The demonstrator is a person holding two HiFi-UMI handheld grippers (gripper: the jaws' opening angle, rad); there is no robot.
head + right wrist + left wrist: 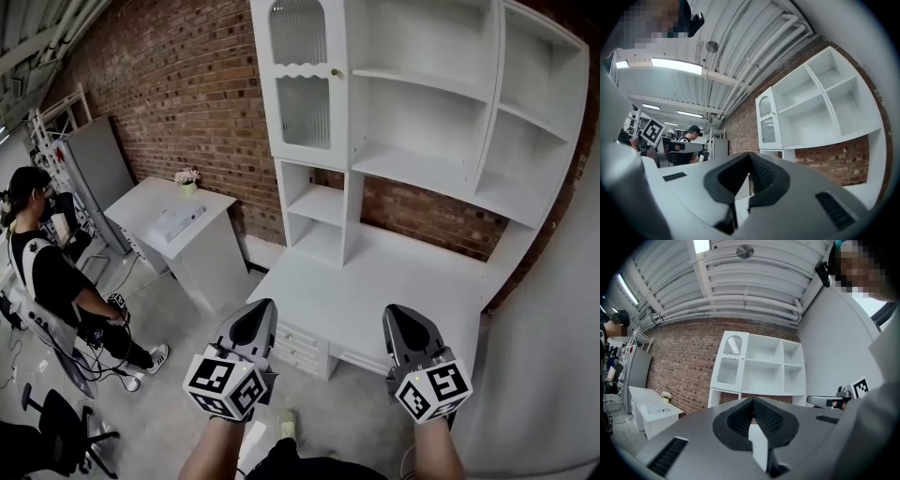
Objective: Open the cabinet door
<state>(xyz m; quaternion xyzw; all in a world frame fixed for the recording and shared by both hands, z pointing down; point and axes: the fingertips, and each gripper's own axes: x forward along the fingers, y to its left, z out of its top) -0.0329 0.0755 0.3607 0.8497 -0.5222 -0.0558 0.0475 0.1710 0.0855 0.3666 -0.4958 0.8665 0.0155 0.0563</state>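
The white cabinet door (300, 75) with ribbed glass panes is closed at the upper left of a white hutch, with a small knob (336, 72) on its right edge. It also shows in the left gripper view as the door (730, 363) and in the right gripper view as the door (767, 123). My left gripper (265, 305) and right gripper (392, 311) are held low in front of the desk, well short of the door. Both are shut and hold nothing, as the left gripper (752, 399) and right gripper (749, 154) show in their own views.
Open shelves (431, 103) fill the hutch right of the door, above a white desk top (375, 281) with drawers (300, 342). At left stand a white side table (178, 225) with a flower pot (188, 178), a person (47, 272), an office chair (56, 422) and a brick wall (187, 84).
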